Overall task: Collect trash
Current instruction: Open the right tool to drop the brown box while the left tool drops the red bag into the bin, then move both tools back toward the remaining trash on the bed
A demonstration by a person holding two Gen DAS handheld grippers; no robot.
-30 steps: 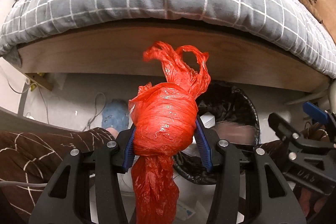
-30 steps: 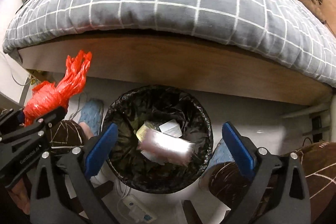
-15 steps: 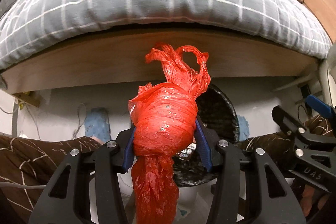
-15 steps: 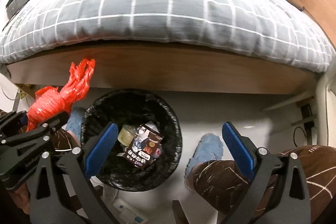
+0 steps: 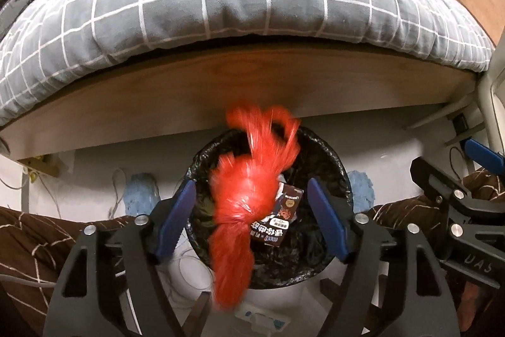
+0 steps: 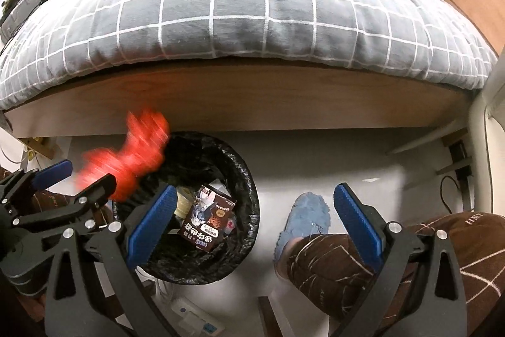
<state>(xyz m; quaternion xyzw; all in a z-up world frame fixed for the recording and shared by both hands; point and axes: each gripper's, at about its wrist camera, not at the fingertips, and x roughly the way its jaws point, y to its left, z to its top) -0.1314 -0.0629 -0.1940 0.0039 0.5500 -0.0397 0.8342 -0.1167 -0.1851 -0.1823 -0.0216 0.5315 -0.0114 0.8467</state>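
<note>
Between the blue pads of the left claw (image 5: 252, 221), in the left wrist view, the red plastic bag (image 5: 249, 198) shows as a blur. The jaws are opening, and neither pad touches the bag now: a clear gap stands on each side, so the bag is released and appears to be dropping. Its long axis runs roughly along the line the claw points, knotted ears at the far end and twisted tail toward the camera. Directly beyond it lies the bin (image 5: 342, 179), round and lined with black film, and the bag overlaps the bin's mouth almost wholly. That is the relation the move turns on: the bag sits between claw and bin, on one line, so it looks set to fall inside. A dark snack packet (image 5: 284, 218) already lies in the bin, just beside the bag. The bed (image 5: 252, 5) with its grey checked quilt fills the upper part, and the right claw's frame shows at the right edge.

From the right wrist view, the right claw (image 6: 263, 221) stands released and grasps nothing, its pads well apart, with the floor between them. The bin (image 6: 249, 179) lies toward its left pad, and the snack packet (image 6: 210, 221) rests inside. The red plastic bag (image 6: 132, 158) is blurred over the bin's left rim, just ahead of the left claw (image 6: 83, 176), clearly the nearer of the two. A blue slipper (image 6: 307, 215) sits on the floor right of the bin.
</note>
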